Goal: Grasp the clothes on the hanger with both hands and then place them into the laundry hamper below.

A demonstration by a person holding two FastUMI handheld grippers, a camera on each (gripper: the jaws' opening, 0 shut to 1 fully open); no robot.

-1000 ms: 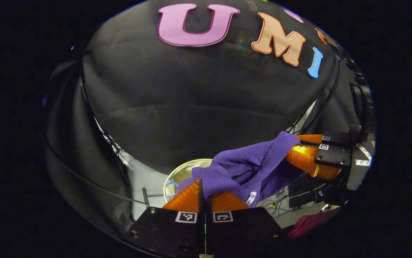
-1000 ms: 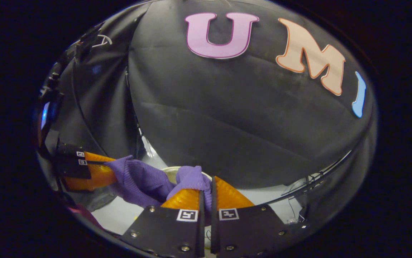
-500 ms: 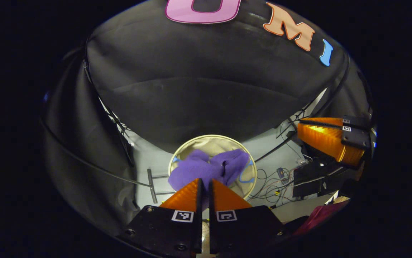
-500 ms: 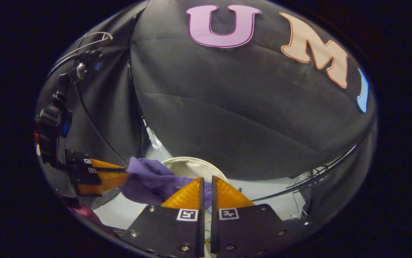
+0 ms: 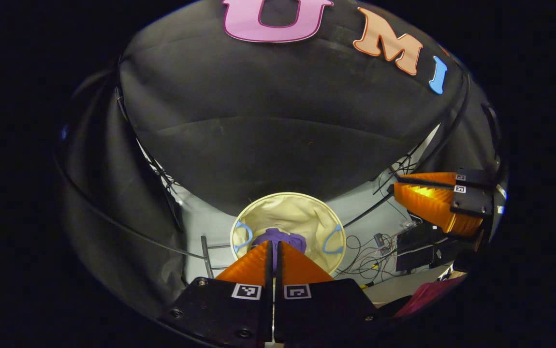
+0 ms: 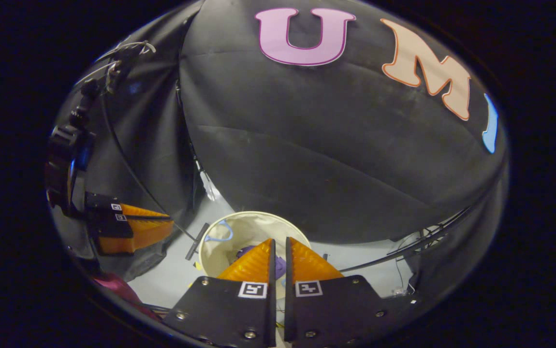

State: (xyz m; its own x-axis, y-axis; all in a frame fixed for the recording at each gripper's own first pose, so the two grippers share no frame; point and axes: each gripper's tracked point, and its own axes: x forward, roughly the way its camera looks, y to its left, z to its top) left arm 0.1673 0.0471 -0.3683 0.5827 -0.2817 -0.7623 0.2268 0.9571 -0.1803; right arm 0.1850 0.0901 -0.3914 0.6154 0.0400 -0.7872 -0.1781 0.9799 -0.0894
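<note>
The purple garment (image 5: 278, 238) lies crumpled at the bottom of the round cream hamper (image 5: 302, 212), which has blue handles. My left gripper (image 5: 273, 243) hangs above the hamper's near rim with its fingers together and nothing between them. My right gripper (image 5: 395, 186) hovers off to the right, higher than the hamper, fingers together and holding nothing. In the right gripper view the hamper (image 6: 249, 215) sits just ahead of my right gripper (image 6: 279, 240), and a bit of the purple garment (image 6: 245, 251) shows inside it. The left gripper (image 6: 171, 223) is at the far left there, clear of the hamper.
The hamper stands on a grey floor (image 5: 210, 232) against the black cloth wall. A thin metal stand bar (image 5: 204, 251) lies left of it. Loose cables and small electronics (image 5: 379, 244) lie on the floor to its right. A magenta cloth (image 5: 428, 295) shows at the lower right.
Both grippers held the purple garment stretched between them a second ago. It left the right gripper first, then the left, and dropped into the hamper. The left fingers have since closed.
</note>
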